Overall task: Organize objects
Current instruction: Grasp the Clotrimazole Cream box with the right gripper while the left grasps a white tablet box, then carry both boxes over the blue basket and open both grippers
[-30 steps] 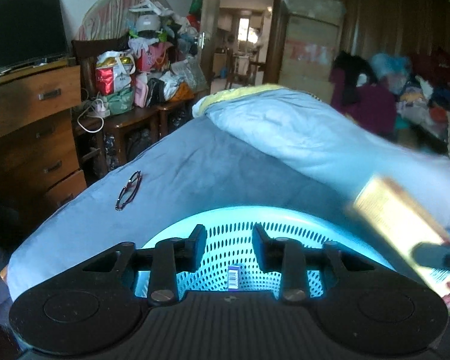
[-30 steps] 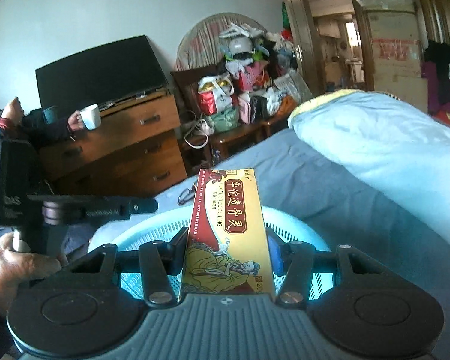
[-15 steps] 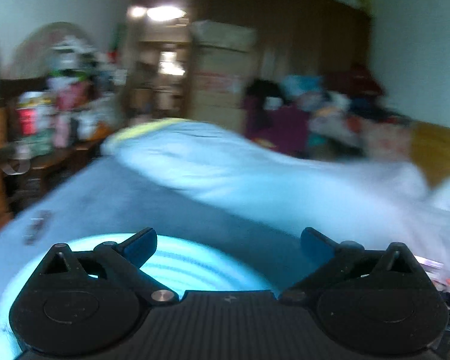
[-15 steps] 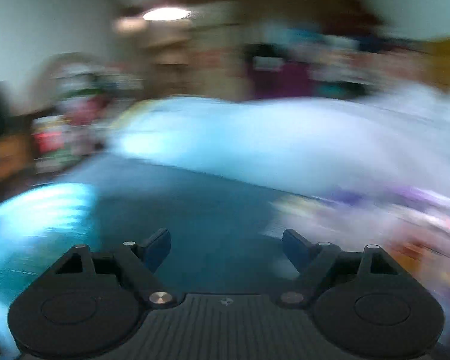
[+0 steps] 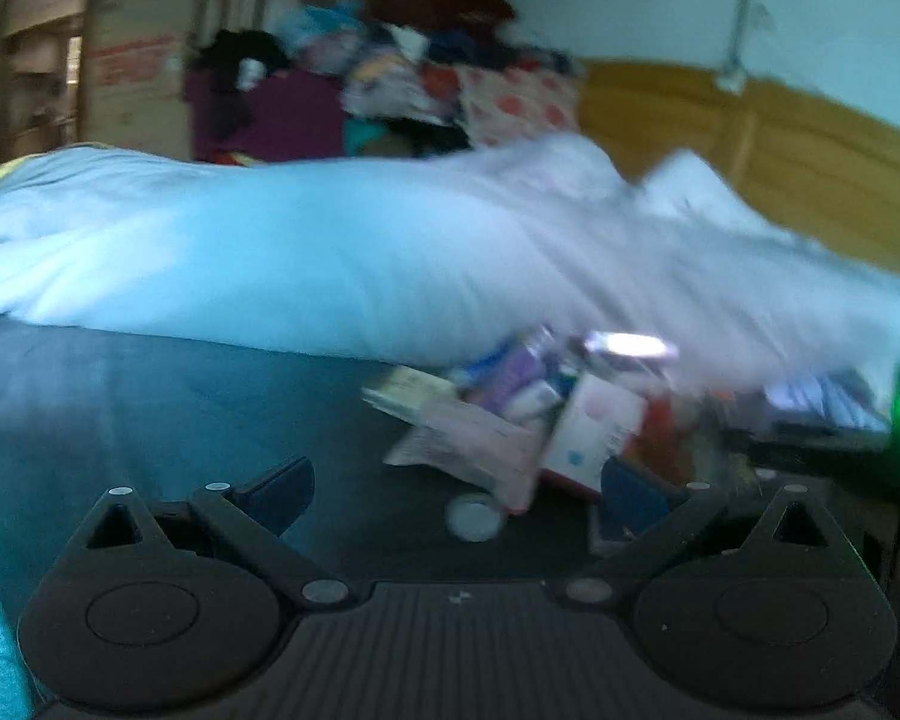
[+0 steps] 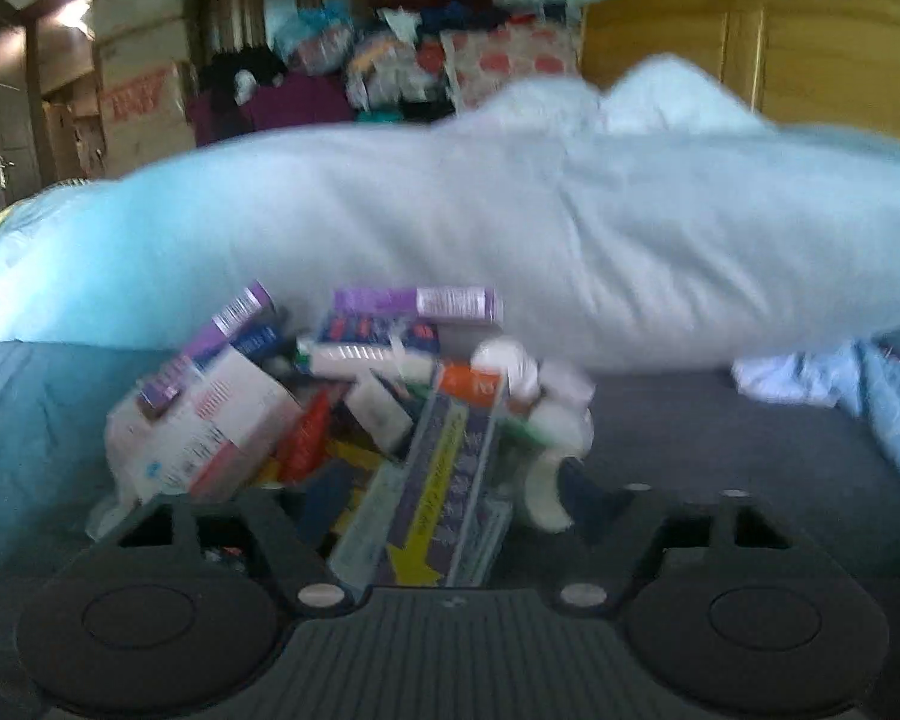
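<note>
Right wrist view now faces the bed and white duvet instead of the basket, with a pile of boxes just ahead. Both grippers, right and left, are spread and empty. The box carried earlier is gone, likely dropped off, so another pick comes next.

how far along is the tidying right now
Done: nothing in these views shows a finished step. In hand: nothing; the left gripper and right gripper are both open, the right one facing the pile of boxes on the bed. Left: that heap is unsorted, so most of the job remains.
</note>
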A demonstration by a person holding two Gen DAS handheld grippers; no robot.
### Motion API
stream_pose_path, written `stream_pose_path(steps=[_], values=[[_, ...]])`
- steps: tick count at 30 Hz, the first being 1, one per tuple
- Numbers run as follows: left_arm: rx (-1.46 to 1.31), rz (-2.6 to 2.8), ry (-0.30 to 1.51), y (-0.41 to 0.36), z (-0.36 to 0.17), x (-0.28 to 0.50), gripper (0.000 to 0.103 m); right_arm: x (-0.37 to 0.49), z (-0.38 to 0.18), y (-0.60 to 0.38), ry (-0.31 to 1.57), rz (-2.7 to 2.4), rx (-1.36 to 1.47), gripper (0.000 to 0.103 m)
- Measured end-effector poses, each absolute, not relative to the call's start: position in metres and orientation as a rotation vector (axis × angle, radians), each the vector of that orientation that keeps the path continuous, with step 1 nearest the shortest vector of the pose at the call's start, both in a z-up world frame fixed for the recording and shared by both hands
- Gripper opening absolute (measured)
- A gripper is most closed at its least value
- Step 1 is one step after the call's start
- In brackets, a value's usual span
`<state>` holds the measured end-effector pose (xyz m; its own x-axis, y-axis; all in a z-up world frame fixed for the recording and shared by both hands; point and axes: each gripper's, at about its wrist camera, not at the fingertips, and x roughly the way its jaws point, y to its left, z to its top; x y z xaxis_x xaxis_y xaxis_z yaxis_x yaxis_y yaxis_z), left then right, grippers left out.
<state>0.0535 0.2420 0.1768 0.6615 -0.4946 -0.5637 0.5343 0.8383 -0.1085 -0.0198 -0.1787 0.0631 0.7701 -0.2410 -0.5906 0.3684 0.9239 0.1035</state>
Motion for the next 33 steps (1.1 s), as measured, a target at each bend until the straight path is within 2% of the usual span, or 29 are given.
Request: stream_pose_path(steps=[1,3,4,5,12,21,24,27,29,33], values=[[0.078,-0.597,0.624,0.232,0.171,0.059,0.103,-0.015,0.057,-0.18,0.62,-0.33,0.234,0.059],[0.093,-0.627,0.637,0.212,0.157,0.068,0.103,-0.01,0.049,-0.18,0.613,-0.313,0.239,0.05],[0.102,-0.639,0.642,0.205,0.151,0.071,0.103,-0.01,0.047,-0.18,0.598,-0.31,0.235,0.039],[0.109,-0.652,0.645,0.197,0.145,0.075,0.103,-0.012,0.047,-0.181,0.578,-0.301,0.242,0.033],[0.178,-0.794,0.625,0.13,0.107,0.105,0.103,-0.046,0.057,-0.191,0.46,-0.225,0.364,0.032],[0.371,-0.878,0.633,0.065,0.07,0.122,0.102,-0.045,0.042,-0.193,0.506,-0.207,0.345,0.033],[0.409,-0.878,0.638,0.057,0.06,0.122,0.094,-0.04,0.036,-0.193,0.532,-0.208,0.339,0.033],[0.353,-0.876,0.664,0.061,0.057,0.125,0.081,-0.039,0.033,-0.198,0.532,-0.217,0.366,0.032],[0.333,-0.846,0.654,0.065,0.061,0.12,0.066,-0.041,0.035,-0.198,0.518,-0.217,0.372,0.032],[0.244,-0.796,0.613,0.091,0.094,0.107,0.061,-0.048,0.045,-0.194,0.456,-0.214,0.347,0.032]])
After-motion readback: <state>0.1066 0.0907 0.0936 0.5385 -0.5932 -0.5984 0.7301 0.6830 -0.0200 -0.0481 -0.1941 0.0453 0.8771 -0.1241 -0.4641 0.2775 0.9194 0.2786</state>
